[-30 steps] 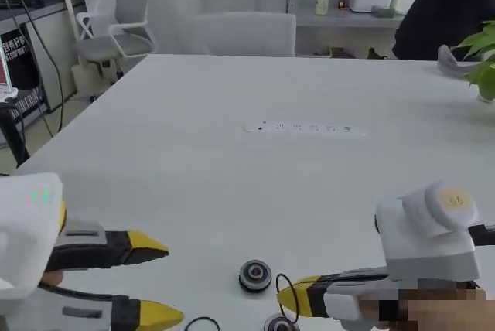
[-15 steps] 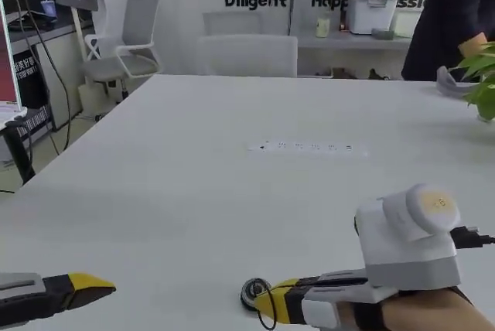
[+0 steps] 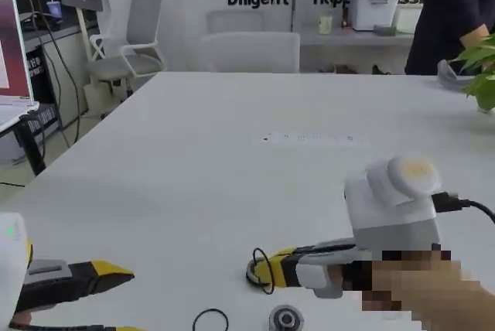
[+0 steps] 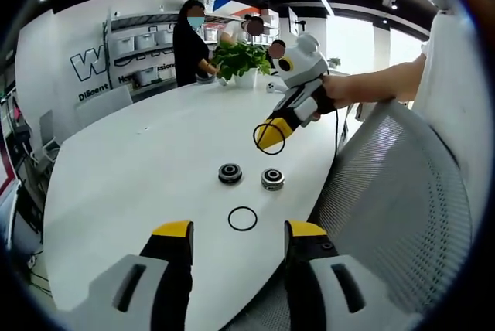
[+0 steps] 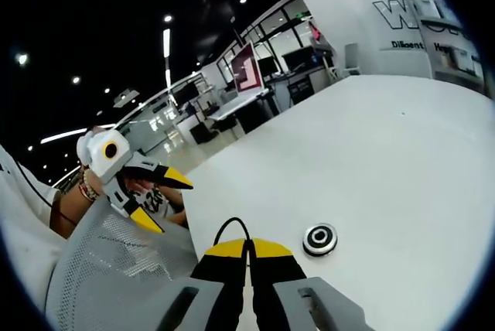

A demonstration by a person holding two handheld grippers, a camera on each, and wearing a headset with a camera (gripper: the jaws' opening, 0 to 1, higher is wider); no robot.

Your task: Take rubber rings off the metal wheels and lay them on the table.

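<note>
Right gripper point(image 5: 249, 244): jaws together, clamped on a ring point(image 5: 232, 220). The ring stands up as a loop past the yellow tips. In the left gripper view it looks raised off the table point(image 3: 193, 161).

Left gripper point(image 4: 240, 230): jaws apart, nothing between them, at the near table edge.

Loose ring point(image 4: 242, 218): lies flat on the table, just ahead of my left jaws.

Beyond it sit the first wheel point(image 4: 230, 173) and the second wheel point(image 4: 271, 179), side by side, not touching.

Head view: the held ring hangs in front of one wheel and partly hides it. The other wheel is near the bottom edge, beside the loose ring.

I cannot tell whether either wheel carries a ring.
</note>
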